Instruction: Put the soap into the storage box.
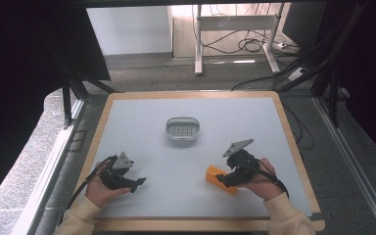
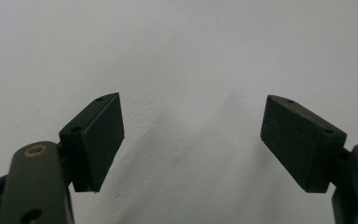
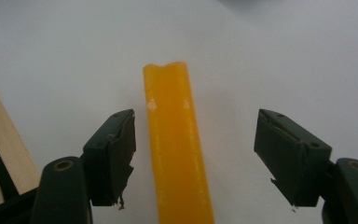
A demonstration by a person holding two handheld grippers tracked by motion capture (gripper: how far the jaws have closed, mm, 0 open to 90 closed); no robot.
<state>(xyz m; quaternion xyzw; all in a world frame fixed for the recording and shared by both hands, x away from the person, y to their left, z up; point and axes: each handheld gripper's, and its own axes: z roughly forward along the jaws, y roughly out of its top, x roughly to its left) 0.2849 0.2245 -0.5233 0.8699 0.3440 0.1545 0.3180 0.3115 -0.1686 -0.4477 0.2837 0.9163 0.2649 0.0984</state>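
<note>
The orange block (image 1: 221, 179) lies flat on the pale mat (image 1: 186, 147), near the front edge on the person's right side, and the right gripper (image 1: 223, 180) is down over its near end. In the right gripper view the block (image 3: 175, 140) runs as a long yellow-orange bar straight away from the claw, between the two black jaws. The jaws stand apart with a clear strip of mat showing on each side of the bar, so the pads are not pressing on it; the bar sits closer to the jaw at the left of that view than to the other. A strip of the table's wooden rim (image 3: 2, 135) shows past that left-hand jaw.

The right hand (image 1: 259, 178) grasps the gripper body from behind, forearm coming in from the near edge, wrist angled so the claw points inward and down toward the block. The grey three-cornered plate on top tilts up above the knuckles.

Well off to the other side of the block, the left gripper (image 1: 139, 182) rests low by the mat, held in the left hand (image 1: 100, 188) with its claw pointing toward the middle. Its jaws gape wide over bare mat (image 2: 191, 70), with nothing between them.

Farther out beyond both claws, a small white tray (image 1: 183, 129) sits near the mat's centre.
</note>
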